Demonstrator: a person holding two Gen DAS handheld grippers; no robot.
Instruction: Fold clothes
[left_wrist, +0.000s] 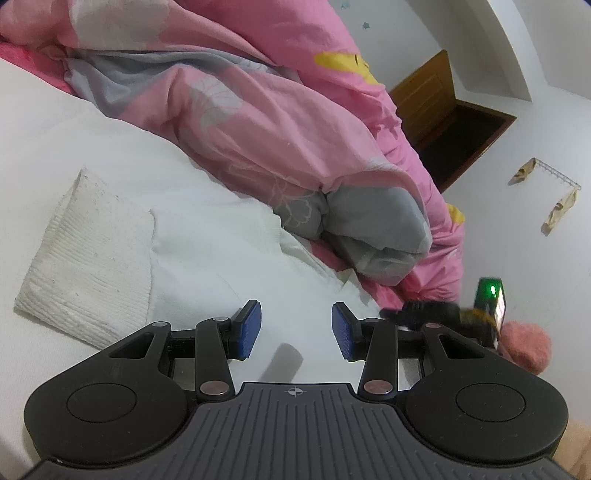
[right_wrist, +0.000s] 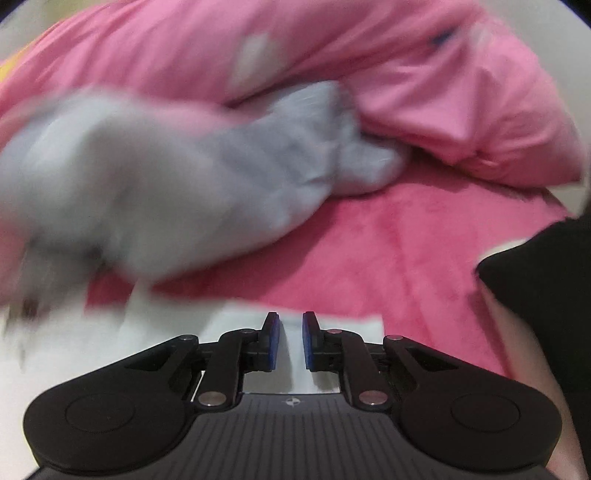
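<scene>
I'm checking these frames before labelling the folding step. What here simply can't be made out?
- Right wrist view: the grey cloth is motion-blurred, so its type and edges are unreadable.
- Right wrist view: whether the right gripper pinches the white fabric beneath it; a narrow gap shows.
- Left wrist view: the white garment runs under the left gripper, hiding its near edge.
- Left wrist view: a dark object with a green light is partly hidden behind the gripper.

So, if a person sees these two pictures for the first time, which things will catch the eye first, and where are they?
The big pink quilt with grey patches fills the top of both views, bunched on the bed. In the left wrist view a folded white cloth lies on the white garment, left of the open left hand-held gripper. In the blurred right wrist view, the right hand-held gripper stands over a white edge on the red-pink sheet.
</scene>
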